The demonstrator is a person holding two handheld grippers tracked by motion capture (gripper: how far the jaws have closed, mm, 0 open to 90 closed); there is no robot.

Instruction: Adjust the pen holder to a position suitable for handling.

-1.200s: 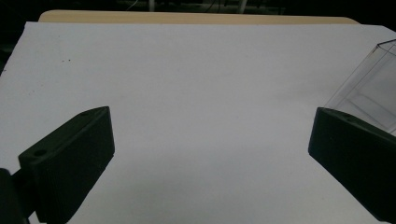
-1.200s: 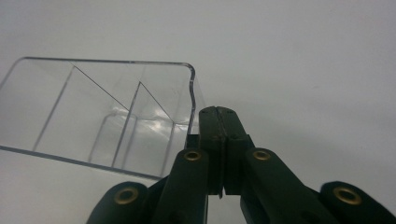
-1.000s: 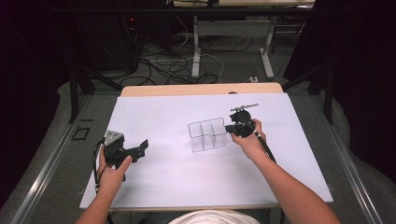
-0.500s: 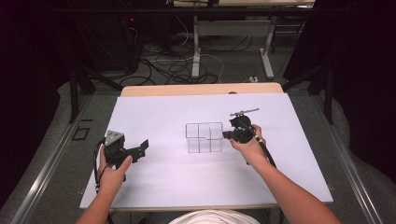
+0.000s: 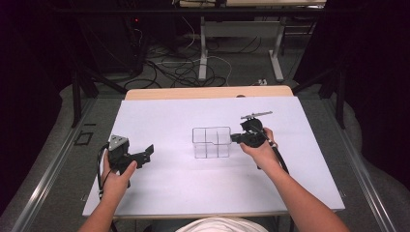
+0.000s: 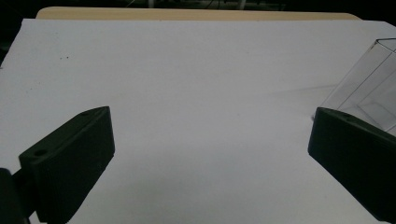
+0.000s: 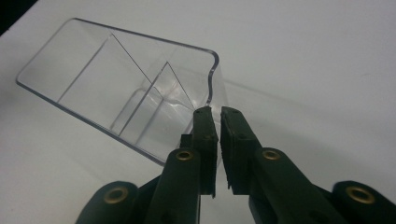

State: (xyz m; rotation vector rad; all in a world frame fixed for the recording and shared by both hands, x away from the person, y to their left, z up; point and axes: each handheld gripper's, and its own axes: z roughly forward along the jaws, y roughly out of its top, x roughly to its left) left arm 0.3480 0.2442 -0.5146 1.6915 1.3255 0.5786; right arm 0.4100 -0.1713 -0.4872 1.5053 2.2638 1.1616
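Right tool [image 7: 215, 114] is clamping the tray [image 7: 100, 79] wall, apparently its near edge; left tool [image 6: 210, 154] is resting apart on the bench [image 5: 169, 188].

The divided organizer box [image 7: 116, 84] is clear glossy plastic — smooth, with thin walls. The gripper jaws look matt black plastic with brass-coloured rivets. The table cover [image 5: 169, 193] is matt white — its far edge [image 5: 208, 92] is wood.
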